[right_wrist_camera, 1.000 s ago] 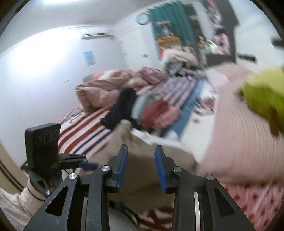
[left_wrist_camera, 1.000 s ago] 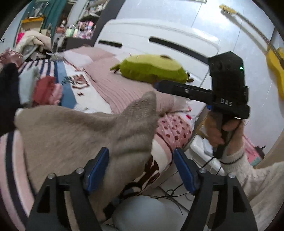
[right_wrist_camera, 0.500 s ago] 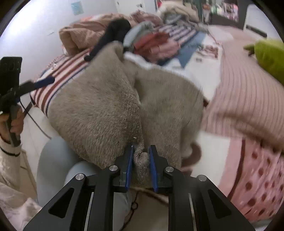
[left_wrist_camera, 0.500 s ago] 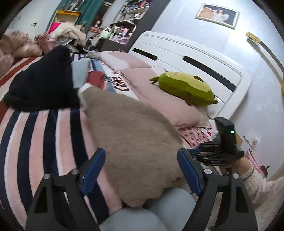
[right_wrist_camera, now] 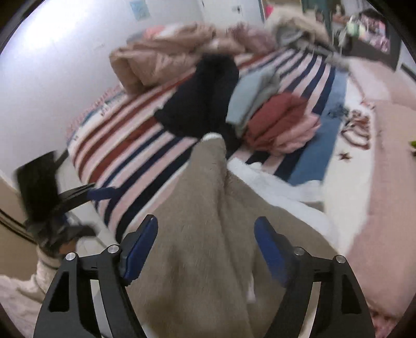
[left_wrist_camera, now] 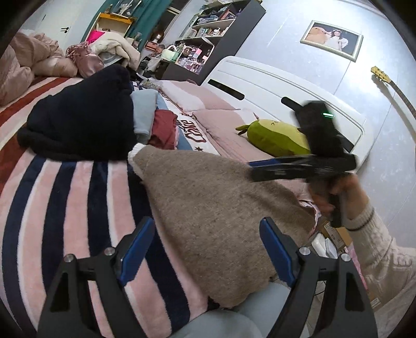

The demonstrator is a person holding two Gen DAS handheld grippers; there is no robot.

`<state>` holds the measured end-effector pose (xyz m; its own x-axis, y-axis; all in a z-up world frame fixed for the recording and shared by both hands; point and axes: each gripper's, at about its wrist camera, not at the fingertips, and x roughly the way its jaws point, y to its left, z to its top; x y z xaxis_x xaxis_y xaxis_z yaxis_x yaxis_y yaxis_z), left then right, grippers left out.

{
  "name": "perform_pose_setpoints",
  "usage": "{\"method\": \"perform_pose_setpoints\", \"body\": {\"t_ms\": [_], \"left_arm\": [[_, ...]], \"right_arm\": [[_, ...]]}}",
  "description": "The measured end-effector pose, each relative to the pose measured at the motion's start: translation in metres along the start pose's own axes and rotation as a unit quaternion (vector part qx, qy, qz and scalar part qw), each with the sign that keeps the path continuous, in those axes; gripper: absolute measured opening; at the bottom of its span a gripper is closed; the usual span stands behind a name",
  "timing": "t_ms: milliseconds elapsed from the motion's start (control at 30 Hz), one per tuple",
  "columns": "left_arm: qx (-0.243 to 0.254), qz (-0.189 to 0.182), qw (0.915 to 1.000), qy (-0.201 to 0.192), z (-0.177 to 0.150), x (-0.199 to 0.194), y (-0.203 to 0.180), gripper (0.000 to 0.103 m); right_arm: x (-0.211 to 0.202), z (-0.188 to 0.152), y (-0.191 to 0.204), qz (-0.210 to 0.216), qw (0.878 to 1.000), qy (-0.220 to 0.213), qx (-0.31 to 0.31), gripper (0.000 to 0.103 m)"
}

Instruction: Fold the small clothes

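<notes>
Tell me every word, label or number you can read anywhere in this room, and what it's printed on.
Red lettering on the white bed cover: only partly visible and warped, reads roughly "...OKE"; not surely legible.
Blue paper on the wall: too blurred to read.
Framed picture: no readable text.
Boxes on the shelves: too small to read.
Right gripper: no legible marking.

I am working in a home bedroom: a striped pink fleece blanket [left_wrist_camera: 65,197], a white bed headboard [left_wrist_camera: 273,83], a green avocado plush toy [left_wrist_camera: 273,140], a dark cluttered shelf unit [left_wrist_camera: 208,33].
</notes>
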<state>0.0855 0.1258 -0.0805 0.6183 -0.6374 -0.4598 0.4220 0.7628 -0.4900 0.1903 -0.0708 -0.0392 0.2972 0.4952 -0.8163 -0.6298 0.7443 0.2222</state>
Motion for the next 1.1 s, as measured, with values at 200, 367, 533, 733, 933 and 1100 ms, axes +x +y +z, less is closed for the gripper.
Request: {"method": "perform_pose_setpoints", "body": {"t_ms": [200, 367, 533, 733, 933, 1100], "left_arm": [[-0.002, -0.006, 0.9997, 0.022, -0.002, 0.011, 0.005, 0.080], [0.008, -0.042, 0.9984, 0.038, 0.005, 0.036, -0.012, 0.081], [0.000, -0.100, 0.9928, 0.066, 0.013, 0.073, -0.033, 0.089], [-0.055, -0.144, 0.9821, 0.108, 0.016, 0.104, -0.029, 0.093], [-0.089, -0.154, 0.9743, 0.138, 0.026, 0.119, -0.016, 0.094], [-0.128, -0.182, 0.9591, 0.176, 0.028, 0.147, -0.012, 0.096]], "right_arm": [[0.023, -0.014, -0.006, 0.019, 1.000, -0.010, -0.007, 0.004], [-0.049, -0.051, -0.024, -0.035, 0.993, -0.110, 0.020, 0.000], [-0.069, -0.099, -0.067, -0.061, 0.989, -0.102, 0.085, 0.000], [-0.029, -0.132, -0.091, -0.029, 0.987, -0.083, 0.135, 0.003], [-0.035, -0.138, -0.118, -0.016, 0.981, -0.064, 0.185, 0.068], [-0.021, -0.150, -0.149, 0.107, 0.964, -0.027, 0.243, 0.068]]}}
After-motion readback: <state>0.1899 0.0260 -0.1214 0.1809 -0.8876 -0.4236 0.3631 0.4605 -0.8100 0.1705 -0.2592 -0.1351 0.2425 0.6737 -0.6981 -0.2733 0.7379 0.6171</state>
